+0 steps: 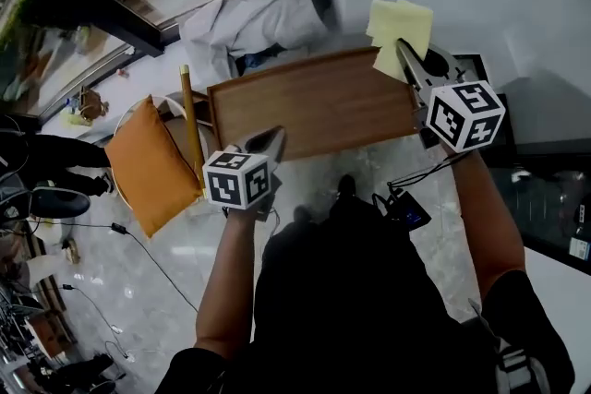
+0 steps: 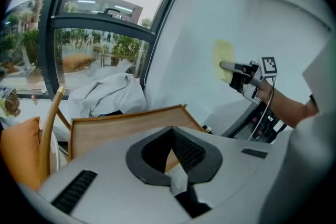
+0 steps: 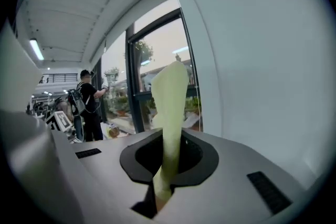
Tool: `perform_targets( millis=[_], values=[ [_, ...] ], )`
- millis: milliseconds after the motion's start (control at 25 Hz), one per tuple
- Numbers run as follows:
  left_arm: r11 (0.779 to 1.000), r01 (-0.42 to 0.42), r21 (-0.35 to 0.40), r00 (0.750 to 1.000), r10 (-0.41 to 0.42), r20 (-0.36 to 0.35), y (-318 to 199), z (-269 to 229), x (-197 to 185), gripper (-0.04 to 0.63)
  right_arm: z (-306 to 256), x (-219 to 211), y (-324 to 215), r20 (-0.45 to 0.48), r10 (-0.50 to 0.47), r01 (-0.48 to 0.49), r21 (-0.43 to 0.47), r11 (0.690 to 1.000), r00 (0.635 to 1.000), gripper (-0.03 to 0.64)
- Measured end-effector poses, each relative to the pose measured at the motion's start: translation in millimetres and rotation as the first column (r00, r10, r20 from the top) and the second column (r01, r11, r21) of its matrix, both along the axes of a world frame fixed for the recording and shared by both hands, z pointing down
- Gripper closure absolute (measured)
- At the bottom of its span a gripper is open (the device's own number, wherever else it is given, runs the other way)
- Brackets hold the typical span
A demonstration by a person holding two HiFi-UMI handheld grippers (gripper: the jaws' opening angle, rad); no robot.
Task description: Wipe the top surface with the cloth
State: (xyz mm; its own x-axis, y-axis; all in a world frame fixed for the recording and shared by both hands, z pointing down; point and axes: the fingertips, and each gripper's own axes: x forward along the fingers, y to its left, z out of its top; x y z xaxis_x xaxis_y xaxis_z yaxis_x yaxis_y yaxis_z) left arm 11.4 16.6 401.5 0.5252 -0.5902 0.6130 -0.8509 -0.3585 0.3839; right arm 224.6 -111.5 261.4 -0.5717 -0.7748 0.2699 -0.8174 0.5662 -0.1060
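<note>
A wooden table top [image 1: 314,111] lies ahead of me in the head view, its far right corner by the white wall. My right gripper [image 1: 406,55] hovers over that corner, shut on a pale yellow cloth [image 1: 399,32] that fans out beyond the jaws. In the right gripper view the cloth [image 3: 170,107] rises straight out of the gripper [image 3: 169,157]. My left gripper [image 1: 268,141] sits at the table's near left edge, jaws together and holding nothing. From the left gripper [image 2: 170,152] I see the table [image 2: 121,126] and, further off, the right gripper [image 2: 227,66] with the cloth [image 2: 223,57].
A chair with an orange cushion [image 1: 148,166] and a wooden rail [image 1: 191,120] stands left of the table. Behind it a heap of white sheeting [image 1: 249,14] lies by the window. A dark glass unit [image 1: 545,198] is at right. Cables run over the floor. A person [image 3: 86,105] stands far off.
</note>
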Motion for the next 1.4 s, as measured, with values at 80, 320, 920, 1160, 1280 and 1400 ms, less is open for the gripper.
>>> perform_targets(
  millis=[80, 320, 920, 1160, 1280, 1400],
  values=[
    [0.999, 0.01, 0.035, 1.0, -0.01, -0.001, 0.8, -13.5, -12.3, 0.586, -44.2, -4.2, 4.4, -0.023, 0.02, -0.016, 0.16, 0.987, 1.0, 0.584],
    [0.993, 0.06, 0.101, 0.998, -0.059, -0.011, 25.9, -46.0, -59.4, 0.586, -151.6, 18.6, 21.6, -0.027, 0.198, -0.16, 0.481, 0.862, 0.98, 0.584],
    [0.901, 0.135, 0.413, 0.98, -0.06, -0.189, 126.0, -135.7, -143.2, 0.586, -254.2, -58.3, 161.4, 0.212, -0.034, -0.063, 0.431, 0.9, 0.977, 0.584],
    [0.799, 0.13, 0.587, 0.966, 0.033, -0.258, 160.9, -205.9, -144.3, 0.586, -227.3, -62.7, 220.5, 0.181, -0.075, 0.01, 0.338, 0.941, 0.981, 0.584],
    [0.761, 0.105, 0.641, 0.968, 0.07, -0.241, 169.2, -233.6, -134.3, 0.586, -214.5, -59.2, 242.0, 0.189, -0.111, 0.053, 0.288, 0.956, 0.976, 0.584],
    [0.735, 0.074, 0.674, 0.973, 0.094, -0.21, 183.6, -256.9, -114.9, 0.586, -203.8, -57.5, 266.7, 0.167, -0.18, 0.132, 0.266, 0.955, 0.969, 0.584]
  ],
)
